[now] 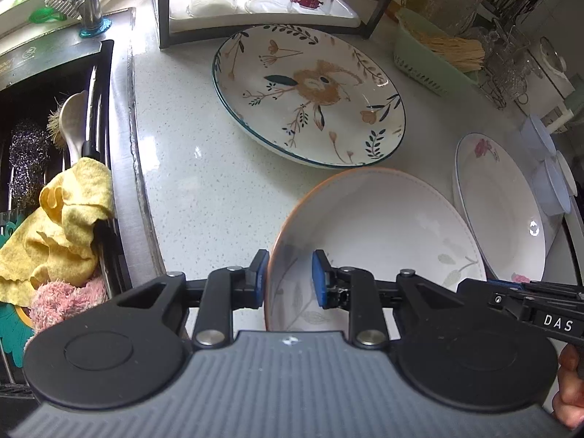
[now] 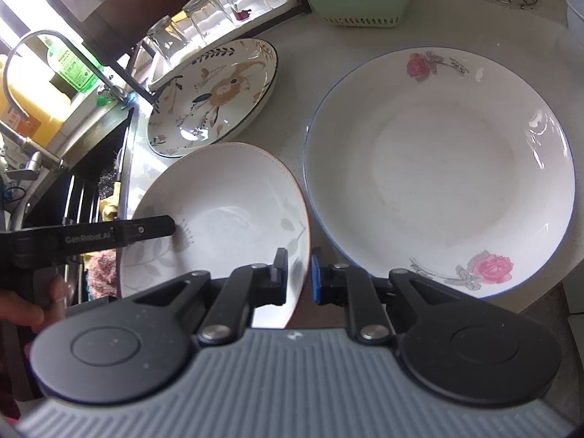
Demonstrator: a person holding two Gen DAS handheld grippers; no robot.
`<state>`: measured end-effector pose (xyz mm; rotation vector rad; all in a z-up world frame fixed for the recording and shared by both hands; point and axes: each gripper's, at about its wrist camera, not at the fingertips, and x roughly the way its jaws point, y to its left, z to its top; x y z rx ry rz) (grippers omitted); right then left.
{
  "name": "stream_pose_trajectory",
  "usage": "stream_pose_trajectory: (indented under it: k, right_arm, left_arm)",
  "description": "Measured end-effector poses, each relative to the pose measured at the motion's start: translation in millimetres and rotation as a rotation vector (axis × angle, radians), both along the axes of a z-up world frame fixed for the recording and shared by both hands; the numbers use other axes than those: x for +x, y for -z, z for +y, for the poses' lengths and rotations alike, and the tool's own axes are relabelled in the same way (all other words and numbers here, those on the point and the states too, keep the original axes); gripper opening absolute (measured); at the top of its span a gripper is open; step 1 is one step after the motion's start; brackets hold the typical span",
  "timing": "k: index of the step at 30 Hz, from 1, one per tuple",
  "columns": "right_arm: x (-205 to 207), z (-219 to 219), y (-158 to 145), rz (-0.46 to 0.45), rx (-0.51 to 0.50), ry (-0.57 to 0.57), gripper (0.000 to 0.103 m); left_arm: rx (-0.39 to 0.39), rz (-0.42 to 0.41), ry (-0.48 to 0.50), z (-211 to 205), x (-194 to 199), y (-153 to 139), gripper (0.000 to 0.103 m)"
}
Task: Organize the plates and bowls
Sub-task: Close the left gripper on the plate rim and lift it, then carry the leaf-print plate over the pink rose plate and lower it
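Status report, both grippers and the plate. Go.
Left gripper and right gripper each clamped on the orange-rimmed plate's rim, opposite sides. Rose plate close alongside on the counter. Rabbit plate beyond.

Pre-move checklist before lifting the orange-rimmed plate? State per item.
1. Left gripper straddles the rim of the orange-rimmed plate: ok, one finger on each side.
2. Right gripper straddles the opposite rim: ok.
3. Fingers clamped tight on the rim: cannot tell, a gap shows at both.
4. Plate free of the rose plate: cannot tell, the edges look very close.
5. Plate free of the rabbit plate: ok, counter shows between them.
6. Top of the rabbit plate free for stacking: ok, nothing on it.
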<state>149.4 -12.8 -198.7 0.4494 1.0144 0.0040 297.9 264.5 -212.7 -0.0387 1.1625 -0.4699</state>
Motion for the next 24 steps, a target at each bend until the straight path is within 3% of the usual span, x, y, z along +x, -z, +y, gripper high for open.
stream_pose_trajectory:
  k: [6, 13, 18, 24]
  right_arm:
    - [-1.9, -6.7, -8.5, 0.019, 0.069, 0.005, 0.016]
    - [-5.4, -19.5, -38.6, -0.006, 0.109, -0.016, 0.016]
    - [-9.1, -40.8, -58.6, -0.046, 0.106, -0.002, 0.016]
    - [-13.5, -80.0, -68.5, -0.077, 0.119, 0.014, 0.016]
  left_arm:
    - [-0.027, 0.033, 0.015, 4.7, 7.7, -10.1, 0.029]
    - [-0.094, 0.06, -0.016, 5.0, 14.7, -44.0, 0.029]
    - [-0.117, 0.072, -0.005, -18.3, 25.2, -63.4, 0.029]
    - [-0.111, 0.031, 0.034, -65.0, 28.6, -81.2, 0.029]
